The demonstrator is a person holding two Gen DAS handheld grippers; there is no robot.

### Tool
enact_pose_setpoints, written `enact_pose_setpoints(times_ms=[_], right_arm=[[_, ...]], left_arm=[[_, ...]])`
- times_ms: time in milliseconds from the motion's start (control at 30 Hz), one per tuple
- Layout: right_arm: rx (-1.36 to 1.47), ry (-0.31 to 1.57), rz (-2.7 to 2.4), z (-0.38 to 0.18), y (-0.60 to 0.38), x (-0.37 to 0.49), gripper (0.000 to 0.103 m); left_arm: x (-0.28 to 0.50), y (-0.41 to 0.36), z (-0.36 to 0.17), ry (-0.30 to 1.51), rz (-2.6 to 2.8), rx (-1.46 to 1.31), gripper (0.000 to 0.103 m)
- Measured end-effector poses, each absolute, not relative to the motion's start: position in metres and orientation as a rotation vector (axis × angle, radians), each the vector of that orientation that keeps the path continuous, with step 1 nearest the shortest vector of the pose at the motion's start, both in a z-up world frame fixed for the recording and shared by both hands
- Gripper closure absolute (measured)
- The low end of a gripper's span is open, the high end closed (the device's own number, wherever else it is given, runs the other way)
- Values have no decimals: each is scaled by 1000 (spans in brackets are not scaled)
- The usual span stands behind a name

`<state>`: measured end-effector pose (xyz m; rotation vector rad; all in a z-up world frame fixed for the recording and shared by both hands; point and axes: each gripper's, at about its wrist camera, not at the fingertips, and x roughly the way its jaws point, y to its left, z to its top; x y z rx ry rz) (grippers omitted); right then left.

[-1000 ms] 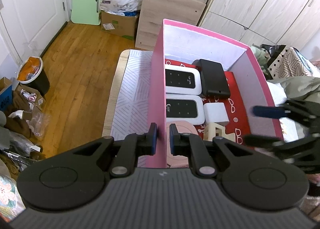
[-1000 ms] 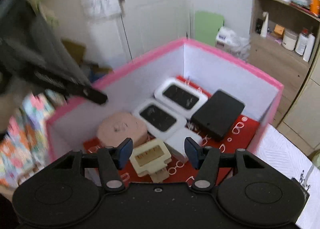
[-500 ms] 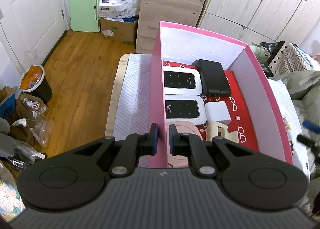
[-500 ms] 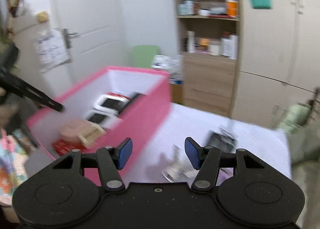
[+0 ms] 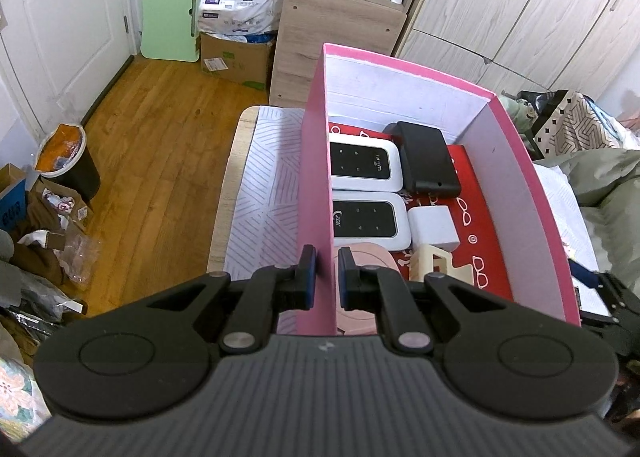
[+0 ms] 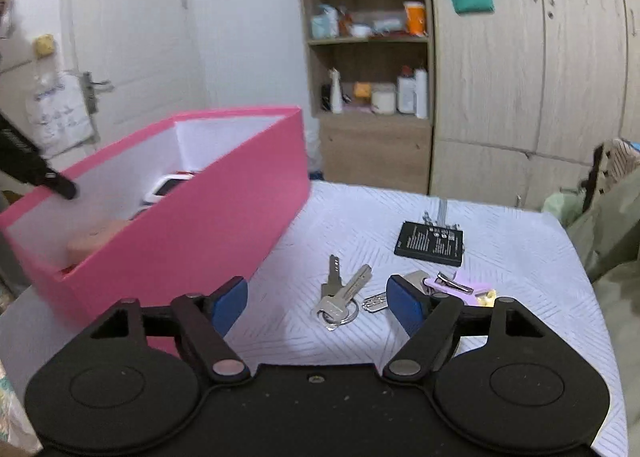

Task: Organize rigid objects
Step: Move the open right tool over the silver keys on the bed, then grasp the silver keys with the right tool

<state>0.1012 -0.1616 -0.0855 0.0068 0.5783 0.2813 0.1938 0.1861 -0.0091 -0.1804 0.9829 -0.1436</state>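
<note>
Underneath, a white patterned tablecloth (image 6: 500,233), wooden floor (image 5: 160,129) beyond.

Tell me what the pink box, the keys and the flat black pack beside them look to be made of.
Pink box: looks like cardboard, matte pink outside and white inside; its walls are thin, flat and sharp-edged.
Keys: metal, silvery with bright glints, joined on a ring.
Flat black pack: probably a plastic-wrapped battery; smooth black face with fine white print, too small to read.
</note>
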Motion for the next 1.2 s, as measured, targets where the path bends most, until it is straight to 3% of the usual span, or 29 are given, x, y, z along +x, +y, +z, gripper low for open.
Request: enact_pose_setpoints(times_ms=[267, 367, 600, 667, 700, 733, 1200], right_arm=[[13, 663, 188, -102, -146, 131, 57], [-46, 683, 174, -108, -138, 140, 63], [-78, 717, 146, -109, -134, 150, 63], [-54, 733, 151, -107, -138, 154, 80], [-52, 739, 146, -107, -139, 154, 81], [-48, 737, 152, -105, -140, 154, 91], [162, 610, 386, -44, -156, 124, 91]], left_arm=[[196, 190, -11, 991, -174, -196, 93], [197, 190, -10, 997, -182, -188, 93], [197, 190, -11, 992, -199, -183, 92], [196, 190, -11, 988, -200, -179, 92], [196, 191, -11, 988, -203, -183, 92], [197, 192, -11, 989, -206, -187, 92], [197, 192, -11, 993, -217, -178, 92]])
